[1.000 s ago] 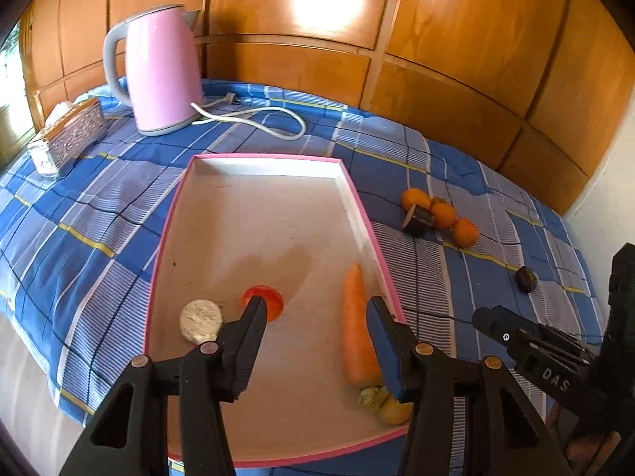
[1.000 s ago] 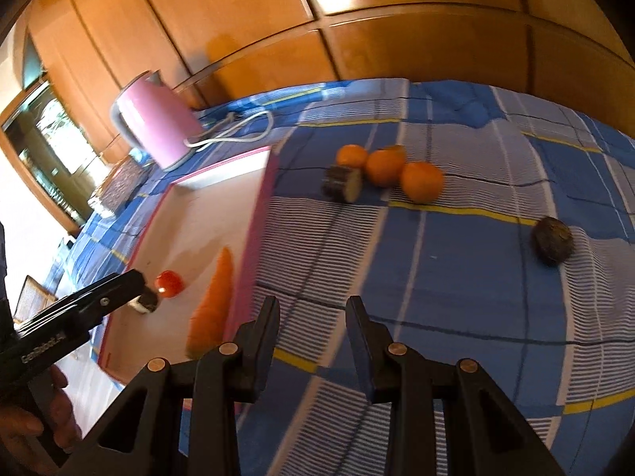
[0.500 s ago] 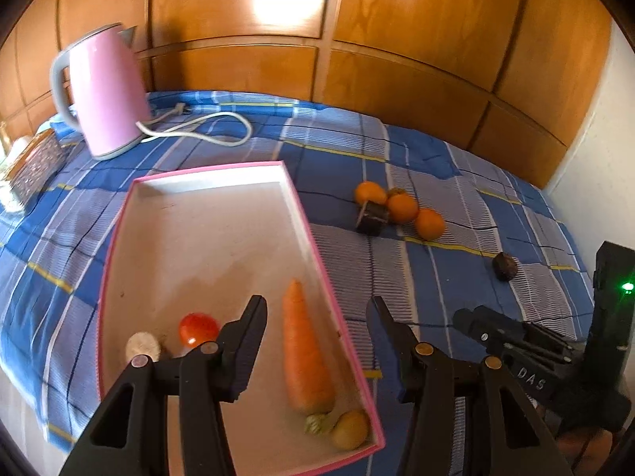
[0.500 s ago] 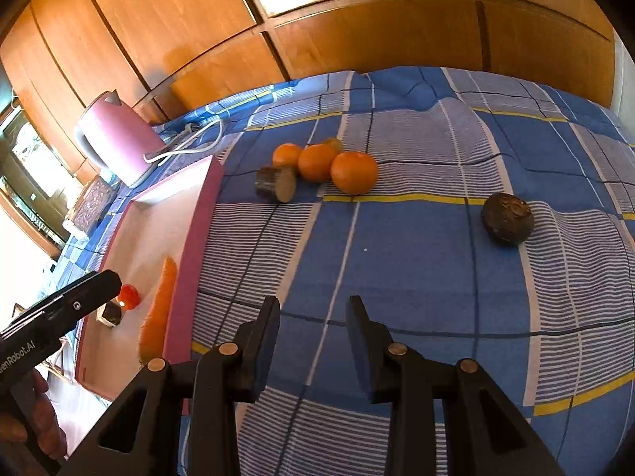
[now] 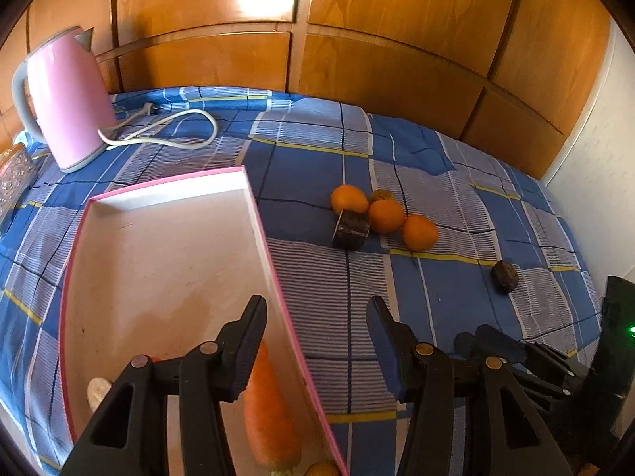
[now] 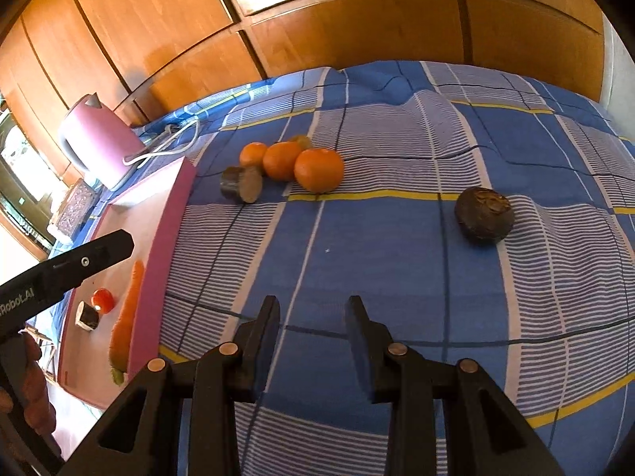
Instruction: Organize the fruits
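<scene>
Wood panelling in warm orange-brown closes off the back of the room, and a white wall meets it at the right. A blue checked cloth with yellow and white lines covers the surface; it lies rumpled toward the far edge. At the back left stands a pink kettle, its white cord looped over the cloth, with a patterned box just beside it.

A pink-rimmed tray with a pale floor sits left of centre. In it lie a carrot along the right wall, a small red fruit and a dark-skinned cut piece touching it.

Out on the cloth, three oranges cluster together, a smaller yellowish fruit behind them and a dark cut chunk touching the group on the tray side. A dark round fruit sits alone, well apart to the right.

The left gripper straddles the tray's right wall, its jaws opening with nothing held between them. The right gripper hovers over bare cloth, jaws narrow and empty. The tray wall stands between the left gripper and the loose fruit.
</scene>
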A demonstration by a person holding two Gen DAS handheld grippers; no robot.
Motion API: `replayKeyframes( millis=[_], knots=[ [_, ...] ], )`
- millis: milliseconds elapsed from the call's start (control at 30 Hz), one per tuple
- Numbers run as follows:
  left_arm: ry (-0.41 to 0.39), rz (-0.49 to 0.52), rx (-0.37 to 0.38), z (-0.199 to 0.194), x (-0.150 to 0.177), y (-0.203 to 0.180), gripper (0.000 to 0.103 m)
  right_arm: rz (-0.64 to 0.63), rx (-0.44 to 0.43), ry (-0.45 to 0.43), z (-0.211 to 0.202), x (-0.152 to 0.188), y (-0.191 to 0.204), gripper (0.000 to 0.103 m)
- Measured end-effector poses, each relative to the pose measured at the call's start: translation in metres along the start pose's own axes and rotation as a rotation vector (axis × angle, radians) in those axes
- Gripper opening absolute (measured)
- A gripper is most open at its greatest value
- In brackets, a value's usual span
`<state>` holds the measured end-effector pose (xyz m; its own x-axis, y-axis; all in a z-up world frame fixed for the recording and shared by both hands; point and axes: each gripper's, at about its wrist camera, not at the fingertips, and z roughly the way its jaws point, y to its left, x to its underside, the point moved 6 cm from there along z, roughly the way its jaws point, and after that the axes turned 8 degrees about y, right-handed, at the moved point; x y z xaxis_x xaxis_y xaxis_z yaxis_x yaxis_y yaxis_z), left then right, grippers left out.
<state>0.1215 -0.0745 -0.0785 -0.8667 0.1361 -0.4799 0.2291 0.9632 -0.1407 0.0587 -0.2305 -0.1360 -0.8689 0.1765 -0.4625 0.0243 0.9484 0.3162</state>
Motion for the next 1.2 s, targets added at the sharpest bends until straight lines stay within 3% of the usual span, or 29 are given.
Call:
replayKeyframes(
  millis=[367,600,767,1000,1200],
  knots=[
    [0.028,0.029,0.018,0.021,-0.010,-0.017,0.057,0.156,0.121,-0.136,-0.028,-0.016,-0.056,0.035],
    [0.044,0.037,0.020,0.031,-0.014,-0.021,0.058,0.237,0.163,-0.126,-0.027,-0.024,-0.092,0.038],
    [0.058,0.022,0.041,0.040,-0.023,-0.018,0.058,0.190,0.173,-0.098,-0.017,-0.032,-0.090,0.038],
    [0.077,0.017,0.055,0.053,-0.035,-0.018,0.058,0.101,0.286,-0.074,-0.001,-0.043,-0.085,0.041],
    [0.084,0.031,0.054,0.065,-0.044,-0.021,0.058,0.080,0.298,-0.090,0.004,-0.050,-0.085,0.041]
  ],
)
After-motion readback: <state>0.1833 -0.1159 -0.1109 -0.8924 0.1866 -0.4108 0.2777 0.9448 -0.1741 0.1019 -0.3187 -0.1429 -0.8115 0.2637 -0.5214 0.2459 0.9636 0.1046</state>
